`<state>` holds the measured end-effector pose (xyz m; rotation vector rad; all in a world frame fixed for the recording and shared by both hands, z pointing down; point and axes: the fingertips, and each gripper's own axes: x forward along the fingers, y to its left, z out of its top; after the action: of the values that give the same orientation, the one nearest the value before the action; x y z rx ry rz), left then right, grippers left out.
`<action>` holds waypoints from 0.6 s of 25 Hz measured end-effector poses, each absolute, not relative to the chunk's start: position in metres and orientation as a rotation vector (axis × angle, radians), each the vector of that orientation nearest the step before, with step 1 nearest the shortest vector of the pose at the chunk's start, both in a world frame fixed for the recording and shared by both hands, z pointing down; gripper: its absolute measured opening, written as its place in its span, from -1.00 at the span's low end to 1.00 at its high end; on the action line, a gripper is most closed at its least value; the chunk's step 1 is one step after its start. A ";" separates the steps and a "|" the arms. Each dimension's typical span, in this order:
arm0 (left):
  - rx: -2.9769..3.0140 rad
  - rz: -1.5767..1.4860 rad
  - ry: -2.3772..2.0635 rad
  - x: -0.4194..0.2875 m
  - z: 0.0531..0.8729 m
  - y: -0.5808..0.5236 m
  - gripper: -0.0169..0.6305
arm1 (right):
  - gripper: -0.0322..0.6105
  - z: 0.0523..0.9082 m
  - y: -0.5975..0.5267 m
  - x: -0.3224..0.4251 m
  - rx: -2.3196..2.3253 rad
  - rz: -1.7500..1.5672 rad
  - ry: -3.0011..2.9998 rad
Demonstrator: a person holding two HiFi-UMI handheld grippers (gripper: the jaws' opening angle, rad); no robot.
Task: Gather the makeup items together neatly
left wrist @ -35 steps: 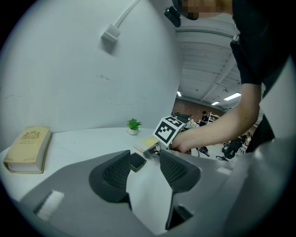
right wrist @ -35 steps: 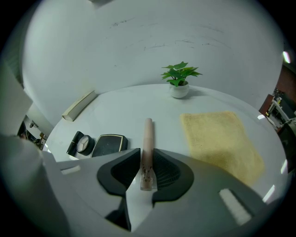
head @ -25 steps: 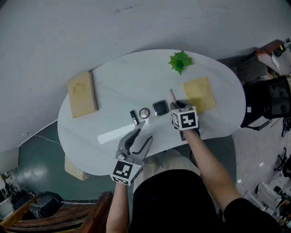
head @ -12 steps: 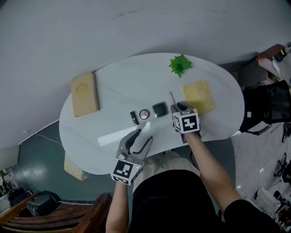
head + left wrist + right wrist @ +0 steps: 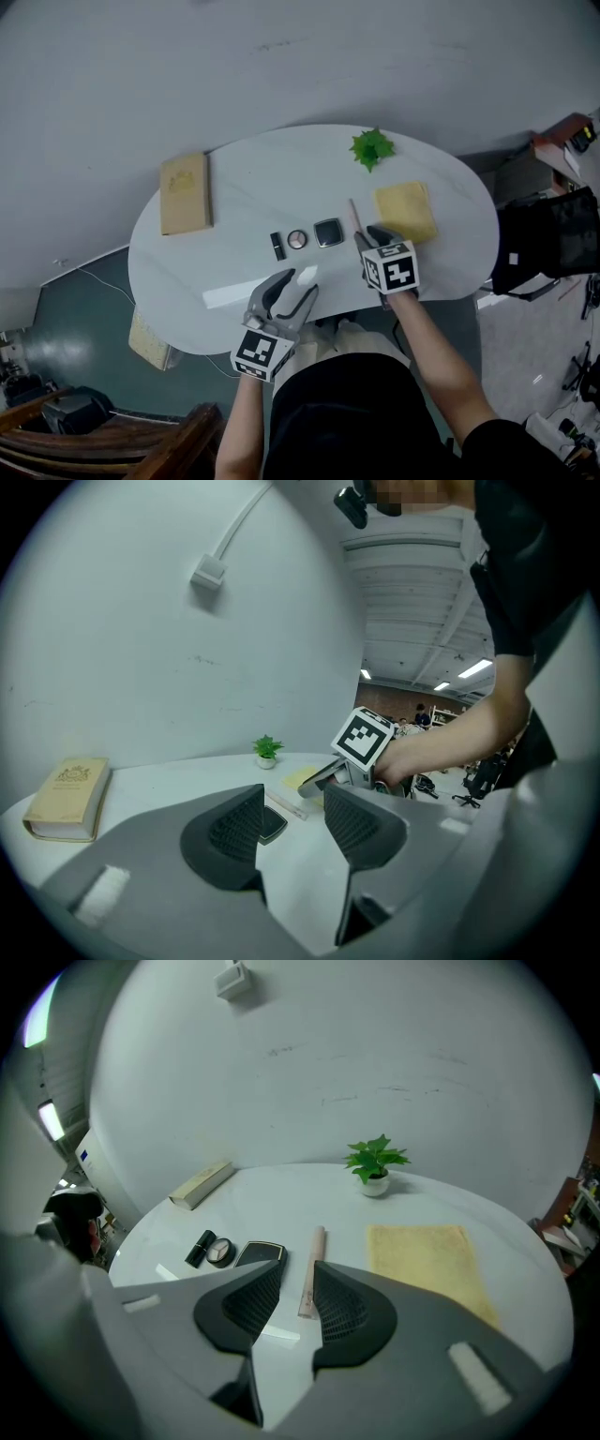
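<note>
Four makeup items lie in a row mid-table: a black lipstick [image 5: 277, 246] [image 5: 200, 1248], a round compact [image 5: 297, 239] [image 5: 221, 1252], a square black compact [image 5: 328, 232] [image 5: 261, 1254] [image 5: 272, 823], and a slim pink stick [image 5: 355, 214] [image 5: 312, 1279] [image 5: 286, 805]. My right gripper [image 5: 370, 239] [image 5: 295, 1302] hovers just near of the stick's near end, open, with nothing between its pads. Over the table's near edge my left gripper [image 5: 292, 286] [image 5: 292, 822] is also open and empty, below the round compact.
A yellow cloth [image 5: 406, 211] [image 5: 427, 1265] lies right of the stick. A small green plant [image 5: 372, 148] [image 5: 376, 1166] stands at the far side and a tan book [image 5: 185, 193] [image 5: 67, 797] at the left. The white table [image 5: 234, 216] is oval.
Both grippers have lifted a little and drawn back toward me; the right one has come away from the pink stick's near end. The makeup items have not moved.
</note>
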<state>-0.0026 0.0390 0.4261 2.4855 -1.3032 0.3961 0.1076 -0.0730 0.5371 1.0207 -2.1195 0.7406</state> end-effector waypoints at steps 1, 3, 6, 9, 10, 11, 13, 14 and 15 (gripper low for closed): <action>2.487 0.393 -1.310 -0.001 0.424 0.040 -0.35 | -0.53 0.533 -0.071 0.108 1.011 0.731 -2.132; 2.490 0.390 -1.325 0.002 0.421 0.043 -0.35 | -0.53 0.526 -0.065 0.110 0.993 0.706 -2.155; 2.491 0.388 -1.347 0.006 0.418 0.048 -0.35 | -0.54 0.516 -0.056 0.111 0.962 0.665 -2.193; 2.490 0.386 -1.367 0.010 0.416 0.052 -0.35 | -0.54 0.506 -0.047 0.112 0.934 0.625 -2.228; 2.490 0.383 -1.372 0.012 0.415 0.054 -0.35 | -0.55 0.502 -0.044 0.112 0.926 0.612 -2.241; 2.490 0.381 -1.377 0.013 0.414 0.055 -0.35 | -0.57 0.499 -0.041 0.112 0.918 0.599 -2.257; 2.491 0.378 -1.384 0.016 0.413 0.057 -0.35 | -0.59 0.490 -0.035 0.110 0.898 0.577 -2.293; 2.492 0.377 -1.386 0.018 0.413 0.057 -0.35 | -0.59 0.486 -0.033 0.108 0.886 0.571 -2.312; 2.493 0.374 -1.388 0.019 0.412 0.058 -0.35 | -0.59 0.483 -0.030 0.107 0.876 0.567 -2.329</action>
<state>0.0189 0.0578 0.4121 2.4929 -1.3877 0.3736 0.1069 -0.0296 0.4826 0.8761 -2.3295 0.5669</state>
